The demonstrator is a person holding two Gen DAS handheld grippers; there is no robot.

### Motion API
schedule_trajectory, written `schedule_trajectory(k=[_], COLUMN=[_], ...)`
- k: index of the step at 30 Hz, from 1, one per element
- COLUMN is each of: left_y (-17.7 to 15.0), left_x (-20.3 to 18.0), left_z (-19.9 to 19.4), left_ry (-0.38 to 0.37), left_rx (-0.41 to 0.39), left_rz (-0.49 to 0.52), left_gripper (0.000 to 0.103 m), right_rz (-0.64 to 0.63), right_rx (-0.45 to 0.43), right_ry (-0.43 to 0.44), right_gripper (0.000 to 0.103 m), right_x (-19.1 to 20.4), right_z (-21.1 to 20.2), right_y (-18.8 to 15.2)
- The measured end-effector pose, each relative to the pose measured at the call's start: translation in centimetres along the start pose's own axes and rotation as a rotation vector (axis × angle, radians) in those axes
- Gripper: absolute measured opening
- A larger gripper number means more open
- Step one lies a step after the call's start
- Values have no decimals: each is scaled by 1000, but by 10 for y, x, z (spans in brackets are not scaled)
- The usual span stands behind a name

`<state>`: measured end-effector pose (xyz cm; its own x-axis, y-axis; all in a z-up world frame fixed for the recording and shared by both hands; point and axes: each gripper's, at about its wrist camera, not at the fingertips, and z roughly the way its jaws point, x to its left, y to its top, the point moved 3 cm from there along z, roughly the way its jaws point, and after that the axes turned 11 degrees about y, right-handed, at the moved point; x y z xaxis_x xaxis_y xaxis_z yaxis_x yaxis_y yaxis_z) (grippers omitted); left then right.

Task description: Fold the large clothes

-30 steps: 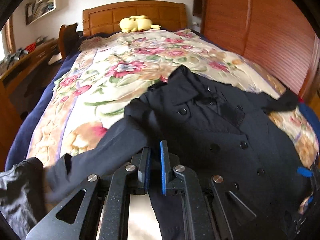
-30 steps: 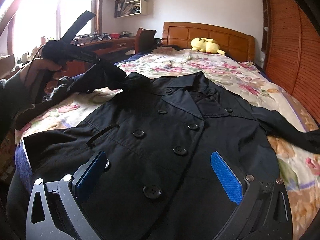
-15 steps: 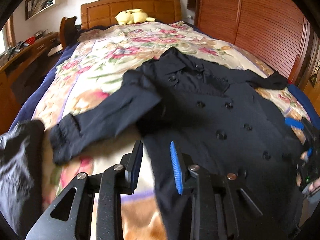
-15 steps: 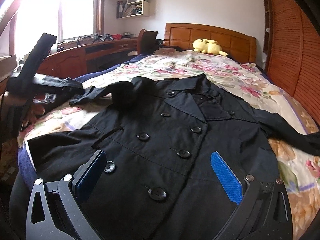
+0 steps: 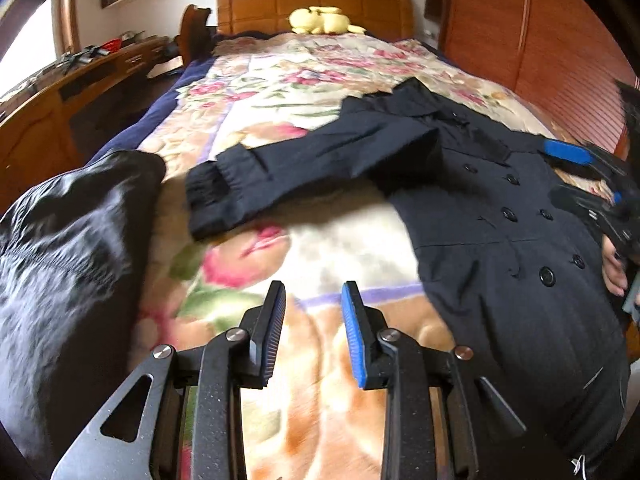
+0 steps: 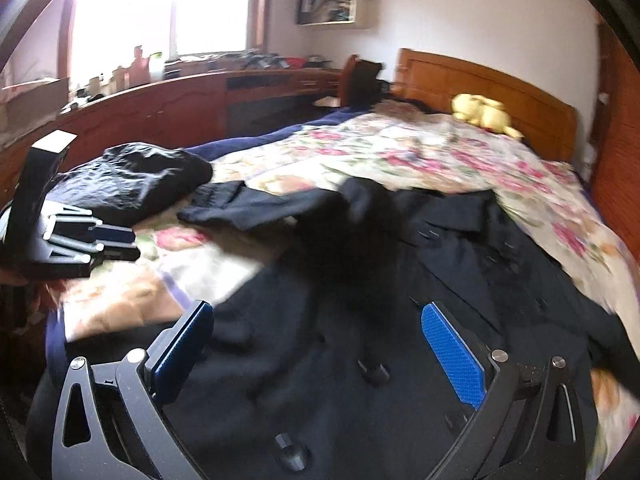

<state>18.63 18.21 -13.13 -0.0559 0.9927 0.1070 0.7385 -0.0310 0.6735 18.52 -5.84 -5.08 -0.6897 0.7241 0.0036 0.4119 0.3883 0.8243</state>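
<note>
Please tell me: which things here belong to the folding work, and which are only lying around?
For the job:
- dark coat
- its sleeve
- left gripper
- right gripper

Only lying about:
- floral blanket
- yellow plush toy
- black bundle of cloth
- desk

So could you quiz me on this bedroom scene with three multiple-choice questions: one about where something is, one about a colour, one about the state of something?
1. Where does the yellow plush toy lie?
A. by the wooden headboard
B. on the dark double-breasted coat
C. on the desk

2. What colour are the pads on the left gripper?
A. red
B. blue
C. green

3. How does the coat's sleeve lie?
A. tucked under the coat
B. hanging off the bed
C. stretched out sideways on the floral blanket

Answers: 1 A, the toy sits at the head of the bed. 2 B, both pads show blue faces. 3 C, the sleeve reaches flat across the blanket toward a crumpled black garment.
</note>
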Motion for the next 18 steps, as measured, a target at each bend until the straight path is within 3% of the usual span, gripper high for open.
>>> schedule_trajectory(k=[7, 11, 18], left_y=[-15, -23, -30], left_x=[29, 38, 52], left_z=[-11, -17, -25], left_ry=[13, 15, 25], left_rx=[-23, -30, -41], left_rz=[-42, -48, -66], left_gripper=[30, 30, 31], right_rz=[-119, -99, -115], right_rx=[86, 123, 235], right_ry=[84, 154, 188], right_gripper=[100, 98, 96], right_x=[19, 27, 33], right_z=[77, 115, 187], right_y=[45, 65, 73])
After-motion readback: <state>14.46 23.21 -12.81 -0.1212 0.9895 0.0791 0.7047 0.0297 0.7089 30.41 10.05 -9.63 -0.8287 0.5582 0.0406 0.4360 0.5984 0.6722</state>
